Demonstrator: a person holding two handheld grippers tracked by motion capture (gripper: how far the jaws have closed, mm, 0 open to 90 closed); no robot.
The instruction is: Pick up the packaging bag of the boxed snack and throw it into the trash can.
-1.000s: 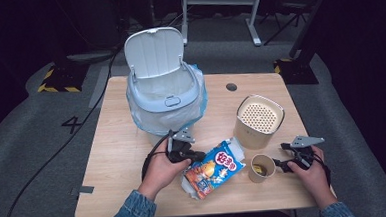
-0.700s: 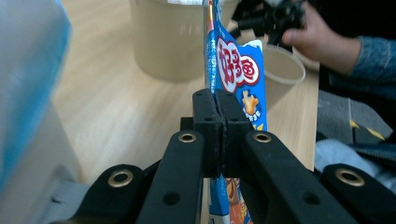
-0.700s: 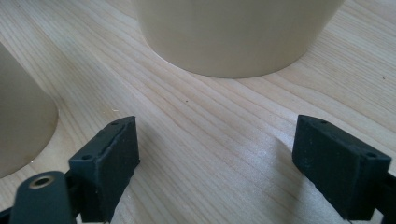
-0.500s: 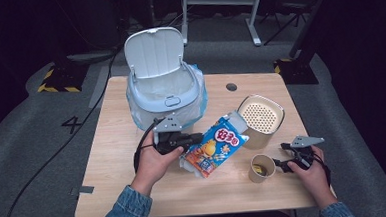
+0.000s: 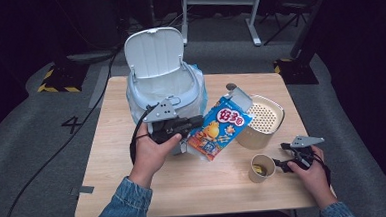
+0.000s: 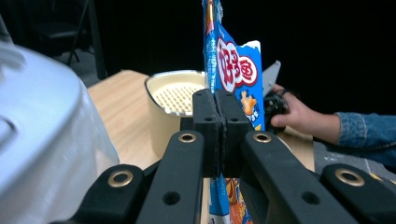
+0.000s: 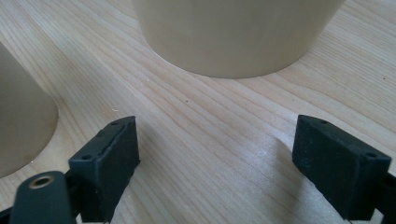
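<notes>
A blue and orange snack bag [image 5: 219, 127] hangs above the table's middle, held at its edge by my left gripper [image 5: 194, 122], which is shut on it. In the left gripper view the jaws [image 6: 216, 100] press together on the bag [image 6: 233, 70], which stands upright past them. Just left of the bag is a pale blue bin [image 5: 162, 85] lined with a plastic bag, its lid tipped back. My right gripper [image 5: 280, 164] rests low at the table's right, open, with bare wood between its jaws [image 7: 215, 154].
A cream container [image 5: 259, 122] with a perforated top stands right of the bag and shows close up as the container [image 7: 233, 32]. A paper cup [image 5: 260, 167] sits beside the right gripper, seen as the cup [image 7: 18, 135]. A wooden table [image 5: 110, 193] carries everything.
My left gripper has lifted the snack bag off the table and carried it away from the person, towards the bin. The right gripper has stayed put.
</notes>
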